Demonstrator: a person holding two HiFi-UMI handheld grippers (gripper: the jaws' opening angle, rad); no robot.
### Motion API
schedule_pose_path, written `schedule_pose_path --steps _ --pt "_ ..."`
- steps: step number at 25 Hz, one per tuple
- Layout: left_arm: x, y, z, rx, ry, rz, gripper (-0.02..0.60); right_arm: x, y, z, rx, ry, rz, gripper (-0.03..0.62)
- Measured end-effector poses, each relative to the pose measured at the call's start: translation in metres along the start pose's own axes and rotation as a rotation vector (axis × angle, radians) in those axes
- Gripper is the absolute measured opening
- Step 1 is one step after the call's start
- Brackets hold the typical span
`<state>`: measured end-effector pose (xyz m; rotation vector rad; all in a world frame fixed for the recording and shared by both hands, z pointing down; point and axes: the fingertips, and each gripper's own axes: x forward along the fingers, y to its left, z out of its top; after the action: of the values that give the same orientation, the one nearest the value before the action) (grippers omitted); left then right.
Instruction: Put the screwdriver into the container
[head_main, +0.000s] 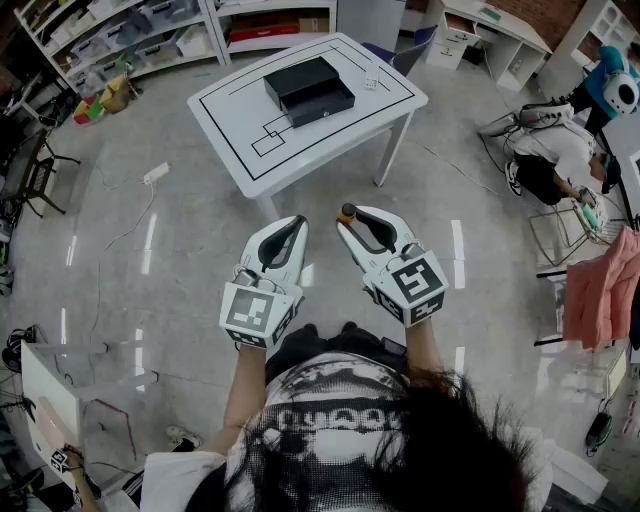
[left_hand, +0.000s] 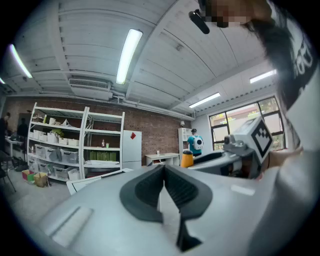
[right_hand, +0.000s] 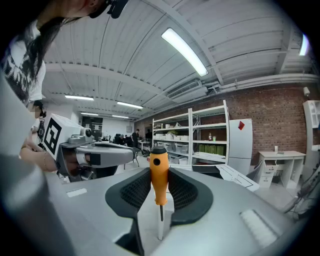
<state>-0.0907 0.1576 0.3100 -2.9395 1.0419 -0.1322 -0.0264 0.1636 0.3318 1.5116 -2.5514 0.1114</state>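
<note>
Right tongs (head_main: 352, 218): clenched on the screwdriver (right_hand: 159, 182), its orange handle upright between the pads and its butt past the tips. Left tongs (left_hand: 164, 172): pads pressed together, nothing between them. Black container (head_main: 308, 90): on the white table (head_main: 232, 125), well apart from both tongs.

From above the person's head, the head camera looks steeply down, with the left gripper (head_main: 297, 224) and right gripper (head_main: 352, 222) close below it and the white table (head_main: 232, 112) farther ahead. Each gripper camera sits low, close behind its own jaws, facing forward and tilted up toward the ceiling. Both gripper views take in the shelves (left_hand: 75, 145) and brick wall (left_hand: 155, 129), and each catches the other gripper at its side.
</note>
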Motion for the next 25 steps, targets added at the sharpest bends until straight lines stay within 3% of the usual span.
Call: schedule_pose_path --steps 25 --pt "0.035 -0.057 -0.005 0.0 0.011 0.024 0.0 -0.047 -0.036 -0.023 0.01 -0.001 0.044 0.115"
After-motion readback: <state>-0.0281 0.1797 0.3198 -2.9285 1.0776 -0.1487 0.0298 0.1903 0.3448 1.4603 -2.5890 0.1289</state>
